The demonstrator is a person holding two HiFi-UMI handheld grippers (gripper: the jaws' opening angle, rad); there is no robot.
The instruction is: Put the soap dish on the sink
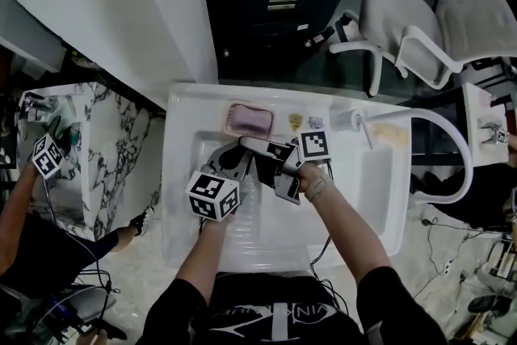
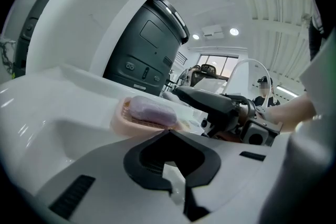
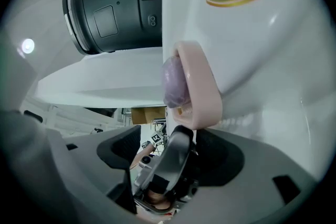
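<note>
Soap dish: the pink soap dish (image 1: 249,119) sits on the back ledge of the white sink (image 1: 182,143), behind the basin, with a purple soap bar (image 1: 251,119) lying in it. The placing looks done.
Right tool: the right tool (image 1: 260,161) has its jaws spread wide. Nothing is pressed between them, and the dish lies just beyond their tips.
Left tool: the left tool (image 1: 229,153) has its jaws drawn together with nothing in them. Its tip is close below the dish.
Contact: neither gripper view settles whether a tip touches the dish rim.
Risk, snagging: if the right tool pulls away at a slant, one spread jaw could catch the near rim. That would drag the dish toward the basin.
Risk, ledge edge: the dish appears to sit near the basin side of the ledge, so a small nudge might tip it over the lip.
Risk, soap: the bar rests loose in the dish. A knock to the dish could slide it out onto the ledge or into the basin.
Risk, crowding: both tools are bunched together over the basin, so one backing out could bump the other into the dish.
Safer exit: draw straight back and low, away from the rim, one tool at a time.
</note>
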